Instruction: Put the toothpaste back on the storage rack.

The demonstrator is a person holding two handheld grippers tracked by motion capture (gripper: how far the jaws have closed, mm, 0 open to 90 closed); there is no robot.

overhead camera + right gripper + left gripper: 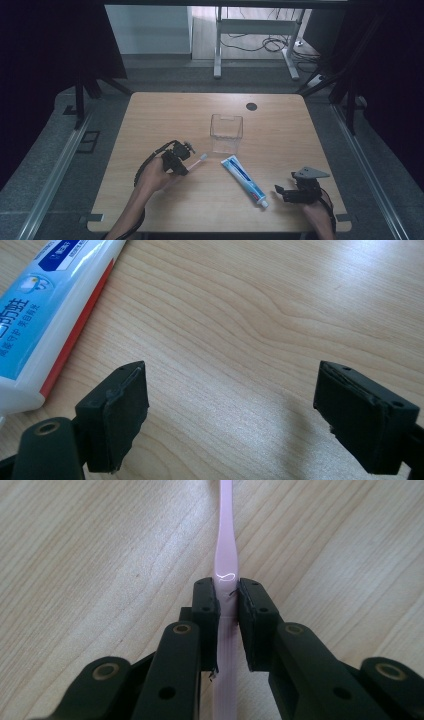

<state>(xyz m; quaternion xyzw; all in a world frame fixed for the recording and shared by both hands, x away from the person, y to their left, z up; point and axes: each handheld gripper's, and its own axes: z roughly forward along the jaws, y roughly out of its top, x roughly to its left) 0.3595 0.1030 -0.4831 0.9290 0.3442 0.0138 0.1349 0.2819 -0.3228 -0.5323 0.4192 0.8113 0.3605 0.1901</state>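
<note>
On the wooden table (280, 130), the left gripper (227, 610) clamped a pink toothbrush (225, 555); the right gripper (230, 415) rested with fingers apart beside the toothpaste tube (45, 315).

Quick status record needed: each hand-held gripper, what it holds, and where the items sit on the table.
left hand-held gripper: shut on the pink toothbrush, low over the table
right hand-held gripper: open, nothing between the jaws, beside the toothpaste tube
toothpaste tube: lying flat, cap toward the person
clear container: upright, beyond the tube

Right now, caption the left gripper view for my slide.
Left gripper shut on a pink toothbrush handle above the wooden table.
</note>
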